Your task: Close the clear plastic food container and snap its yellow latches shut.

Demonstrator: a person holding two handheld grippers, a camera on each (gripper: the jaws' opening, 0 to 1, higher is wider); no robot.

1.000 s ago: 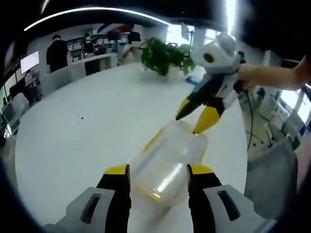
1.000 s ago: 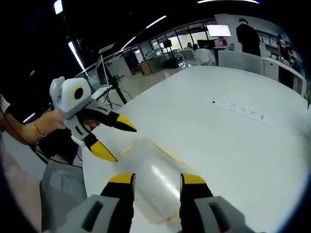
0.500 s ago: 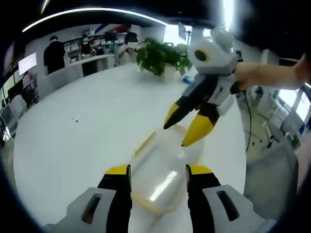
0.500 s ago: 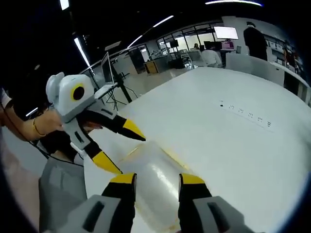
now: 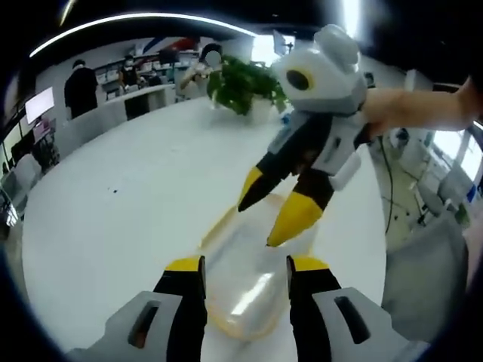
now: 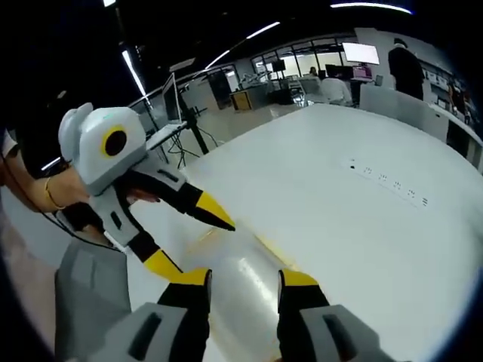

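The clear plastic container (image 5: 243,290) lies on the white table (image 5: 128,196), with a yellow latch strip (image 5: 219,225) along its left edge. My left gripper (image 5: 245,264) is open, its yellow-tipped jaws standing on either side of the container's near end. The right gripper (image 5: 256,225) comes in from the upper right, open, with its tips just over the container's far end. In the right gripper view the container (image 6: 243,290) sits between the open jaws of my right gripper (image 6: 243,277). There the left gripper (image 6: 204,249) reaches in from the left, held by a hand.
A potted plant (image 5: 241,84) stands at the table's far side, with people by a counter (image 5: 79,84) behind. A grey chair (image 5: 423,275) is beyond the table's right edge. A row of small sockets (image 6: 389,181) marks the tabletop (image 6: 362,234).
The two grippers have drawn closer together over the container. The right gripper's tips now reach further along the lid, and the left gripper looms larger in the right gripper view.
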